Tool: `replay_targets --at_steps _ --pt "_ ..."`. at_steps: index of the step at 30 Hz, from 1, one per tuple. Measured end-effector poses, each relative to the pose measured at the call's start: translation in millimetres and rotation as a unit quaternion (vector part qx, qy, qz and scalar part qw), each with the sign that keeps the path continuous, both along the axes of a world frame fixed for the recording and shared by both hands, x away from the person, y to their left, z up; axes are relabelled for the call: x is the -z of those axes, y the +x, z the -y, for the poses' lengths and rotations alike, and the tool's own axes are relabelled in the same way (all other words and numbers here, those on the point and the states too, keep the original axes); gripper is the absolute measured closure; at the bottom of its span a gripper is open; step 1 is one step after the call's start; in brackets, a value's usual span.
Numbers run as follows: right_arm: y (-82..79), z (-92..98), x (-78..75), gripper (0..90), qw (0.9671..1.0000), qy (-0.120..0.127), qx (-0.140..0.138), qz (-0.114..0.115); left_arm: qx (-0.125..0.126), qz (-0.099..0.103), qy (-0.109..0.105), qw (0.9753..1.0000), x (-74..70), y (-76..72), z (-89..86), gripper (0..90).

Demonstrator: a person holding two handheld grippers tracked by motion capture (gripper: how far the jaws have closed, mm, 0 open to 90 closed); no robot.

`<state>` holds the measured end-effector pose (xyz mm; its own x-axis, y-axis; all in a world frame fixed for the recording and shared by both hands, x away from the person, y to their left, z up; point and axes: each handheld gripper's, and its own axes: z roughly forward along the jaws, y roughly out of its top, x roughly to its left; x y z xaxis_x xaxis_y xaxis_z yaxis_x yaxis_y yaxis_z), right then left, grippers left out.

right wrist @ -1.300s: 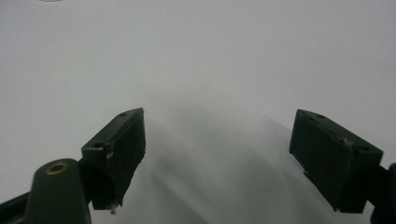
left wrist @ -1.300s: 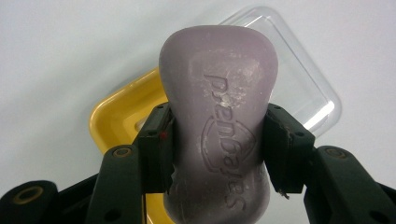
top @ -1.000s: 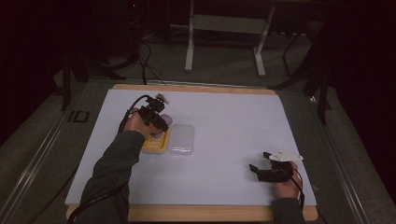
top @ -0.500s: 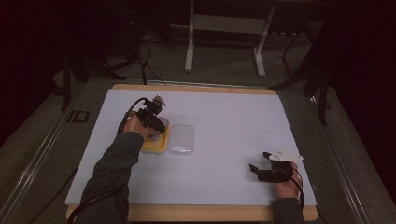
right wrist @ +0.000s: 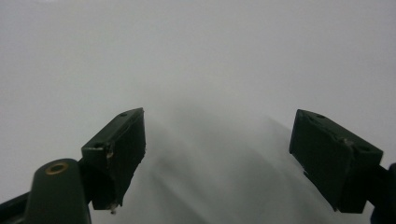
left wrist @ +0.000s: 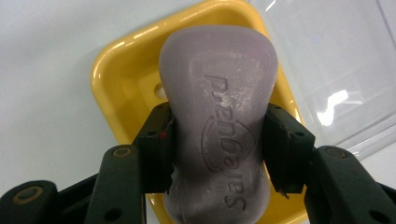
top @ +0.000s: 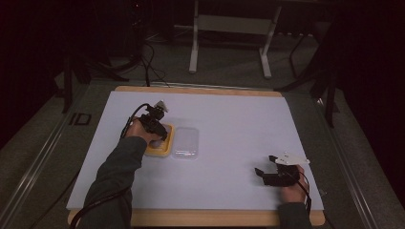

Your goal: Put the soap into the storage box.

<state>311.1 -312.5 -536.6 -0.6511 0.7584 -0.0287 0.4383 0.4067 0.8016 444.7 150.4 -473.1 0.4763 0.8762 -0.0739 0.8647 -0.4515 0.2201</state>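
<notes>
Soap bar [left wrist: 219, 135], pale lilac with an embossed maker's mark on its face, sits clamped between the jaws of your left hand-held gripper [left wrist: 218, 140], one pad pressed against each long side. It hangs right over the yellow soap dish [left wrist: 116, 84], whose rim and drain hole show past its left edge; you cannot tell from the pictures whether the bar's far end touches the dish floor. In the high view your left hand-held gripper [top: 155, 125] is over the same yellow dish [top: 159, 150] at the left-middle of the white bench [top: 239, 119]. A clear plastic lid [top: 186, 142] lies flat on the bench just beside the dish, on its right, and its glossy edge shows again in the left gripper view [left wrist: 336, 70]. Your right hand-held gripper [top: 272, 171] is well apart, near the bench's front right corner, with its jaws spread wide and nothing between them; in its own view they hover over bare white surface [right wrist: 217, 154].
</notes>
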Motion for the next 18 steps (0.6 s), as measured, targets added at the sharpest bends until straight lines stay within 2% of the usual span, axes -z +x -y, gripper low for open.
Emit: replay_targets --at_steps 4,6,8,12,15,18 --pt "0.1 0.0 0.0 18.2 1.0 0.0 0.0 0.0 -0.001 -0.01 0.003 0.9999 6.2 0.7 0.2 49.6" --pt "0.1 -0.1 0.0 18.2 1.0 -0.001 0.0 0.0 -0.005 -0.025 -0.008 0.9996 10.3 2.0 -1.4 49.0" --pt "0.0 -0.4 0.0 18.1 1.0 -0.003 -0.001 0.0 -0.01 -0.034 -0.017 0.9992 11.1 2.7 -3.2 43.7" --pt "-0.1 -1.0 0.1 18.2 1.0 -0.004 -0.001 0.0 -0.01 -0.017 -0.02 0.9996 4.9 0.2 -4.2 31.9" --pt "-0.2 -0.9 0.1 18.1 1.0 -0.004 -0.001 0.0 -0.017 -0.003 -0.021 0.9996 -0.5 -1.7 -5.7 29.9" --pt "-0.3 -1.0 0.1 18.2 1.0 -0.005 -0.001 0.0 -0.01 0.012 -0.017 0.9997 -6.3 -5.1 -6.6 29.6"
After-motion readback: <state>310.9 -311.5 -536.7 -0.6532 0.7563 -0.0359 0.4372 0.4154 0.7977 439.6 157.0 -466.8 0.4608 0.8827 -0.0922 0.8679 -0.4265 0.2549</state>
